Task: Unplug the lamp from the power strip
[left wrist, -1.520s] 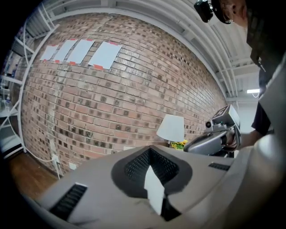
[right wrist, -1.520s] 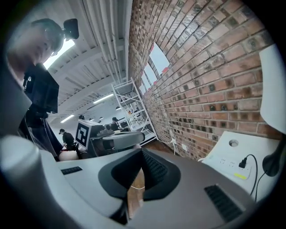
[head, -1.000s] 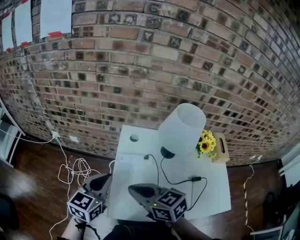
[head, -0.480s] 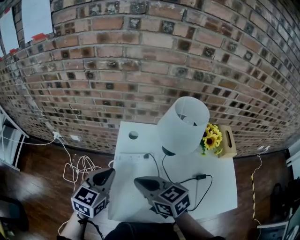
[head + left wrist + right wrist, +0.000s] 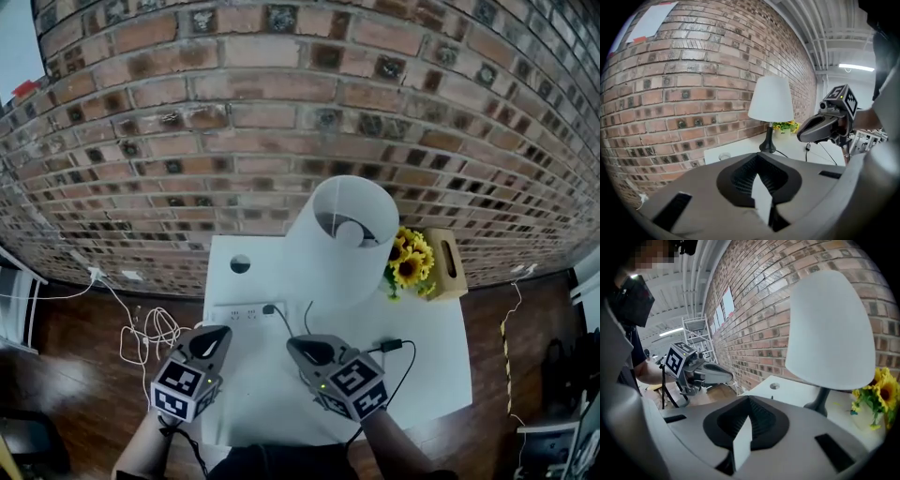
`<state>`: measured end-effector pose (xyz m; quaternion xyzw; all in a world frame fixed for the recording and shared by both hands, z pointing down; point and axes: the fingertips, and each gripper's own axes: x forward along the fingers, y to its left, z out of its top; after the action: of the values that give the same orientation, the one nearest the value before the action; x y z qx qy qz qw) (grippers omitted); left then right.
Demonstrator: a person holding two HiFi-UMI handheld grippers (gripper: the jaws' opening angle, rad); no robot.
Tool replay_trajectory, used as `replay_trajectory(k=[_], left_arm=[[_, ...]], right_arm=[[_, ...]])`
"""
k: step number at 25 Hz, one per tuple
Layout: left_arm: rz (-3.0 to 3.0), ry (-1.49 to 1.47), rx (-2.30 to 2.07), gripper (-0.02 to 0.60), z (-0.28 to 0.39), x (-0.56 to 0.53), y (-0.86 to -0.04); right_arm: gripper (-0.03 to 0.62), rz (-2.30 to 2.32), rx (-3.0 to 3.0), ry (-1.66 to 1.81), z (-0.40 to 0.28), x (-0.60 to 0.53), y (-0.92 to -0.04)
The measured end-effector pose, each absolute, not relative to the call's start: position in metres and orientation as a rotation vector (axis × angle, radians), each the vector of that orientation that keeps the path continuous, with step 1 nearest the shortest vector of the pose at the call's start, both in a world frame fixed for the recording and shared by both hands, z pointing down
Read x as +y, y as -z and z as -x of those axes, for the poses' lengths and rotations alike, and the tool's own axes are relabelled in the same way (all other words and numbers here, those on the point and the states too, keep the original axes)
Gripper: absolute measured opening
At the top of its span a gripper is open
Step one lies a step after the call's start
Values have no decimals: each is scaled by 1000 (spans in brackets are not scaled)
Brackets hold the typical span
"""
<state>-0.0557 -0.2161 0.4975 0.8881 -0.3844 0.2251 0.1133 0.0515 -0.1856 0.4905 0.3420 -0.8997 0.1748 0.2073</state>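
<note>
Lamp (image 5: 339, 246), white shade on a black stem, rises just ahead of your right gripper (image 5: 298, 345); a brick wall (image 5: 281, 122) bounds the far edge of the white table (image 5: 427, 380), with bare tabletop between your two closed, empty grippers. Power strip (image 5: 242, 313), black plug (image 5: 268, 308) seated in it, lies just ahead of your left gripper (image 5: 219, 334)

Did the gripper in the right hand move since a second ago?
Yes. The right gripper has moved forward over the white table, farther from its near edge and closer to the power strip.
</note>
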Motion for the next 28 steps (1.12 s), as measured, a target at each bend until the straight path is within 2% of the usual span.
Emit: replay_trajectory(k=[4,12,26,27,28], left_arm=[[-2583,-694,-1091,11,41,-228,-513],[-2524,-789,-1039,11,23,-242,-550],[-2435,-906,-1019,11,18,-257,-598],[-2428,-913,-1017,11,18,-257,-601],[-2422,-920,-1014,11,18,-257,-604]], right_arm=[[0,-928,-2437,-279,-68,-197,-511],[0,-814,-2424,-319,-80,-224,-559],[14,-702,-2469,-304,-54,-252,-599],[22,-698,-2466,-299,-52,-254,-602],[76,-689,-2463,-299,-51,-255,-605]])
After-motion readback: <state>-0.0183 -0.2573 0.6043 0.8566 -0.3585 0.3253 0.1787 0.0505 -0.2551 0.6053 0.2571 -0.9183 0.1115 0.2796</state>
